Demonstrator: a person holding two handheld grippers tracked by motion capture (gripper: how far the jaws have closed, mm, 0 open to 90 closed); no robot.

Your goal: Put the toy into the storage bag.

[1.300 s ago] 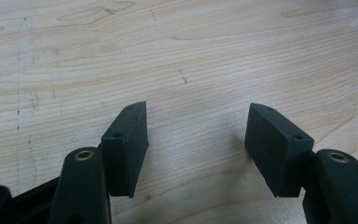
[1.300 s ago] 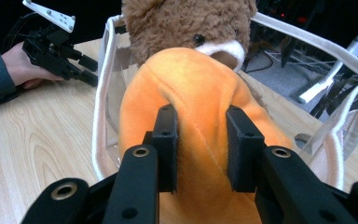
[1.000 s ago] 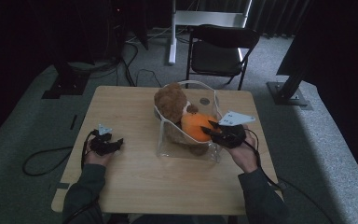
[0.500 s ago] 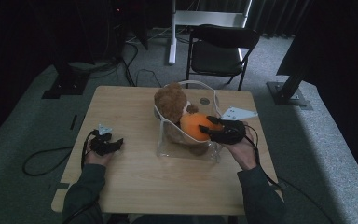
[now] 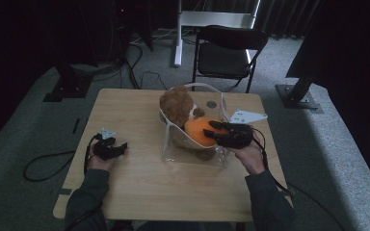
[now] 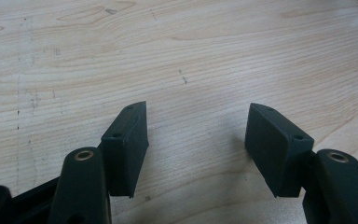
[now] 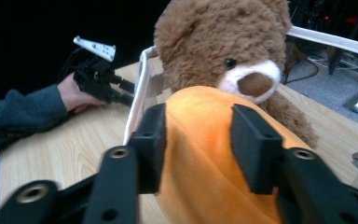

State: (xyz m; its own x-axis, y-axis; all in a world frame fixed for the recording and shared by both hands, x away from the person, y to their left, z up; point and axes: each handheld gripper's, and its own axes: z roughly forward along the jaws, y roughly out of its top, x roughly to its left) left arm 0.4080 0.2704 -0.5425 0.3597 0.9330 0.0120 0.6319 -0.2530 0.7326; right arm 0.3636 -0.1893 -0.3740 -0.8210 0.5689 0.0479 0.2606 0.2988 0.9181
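Grey carpet and dark curtains surround a pale wooden worktop (image 5: 139, 183), with a black folding chair (image 5: 224, 50) standing behind its far edge. Near the middle of the worktop, toward the right, stands a clear bag (image 5: 192, 147) with pale handles. A brown teddy bear (image 5: 177, 105) sits in the bag, its head rising above the rim. In front of the bear lies an orange plush (image 5: 200, 131), also in the bag and pressed against the bear's front.

On the right, the person's right hand (image 5: 249, 155) brings the right gripper (image 5: 212, 131) in from the bag's right side. In the right gripper view its fingers (image 7: 254, 147) straddle the orange plush (image 7: 205, 154), which bulges between them; they have just been closing, and both pads lie against the soft fabric.

Well apart, at the left of the worktop, the left hand (image 5: 99, 161) rests with the left gripper (image 5: 120, 147) low over the bare wood. Its fingers (image 6: 126, 144) stand wide with nothing between them.
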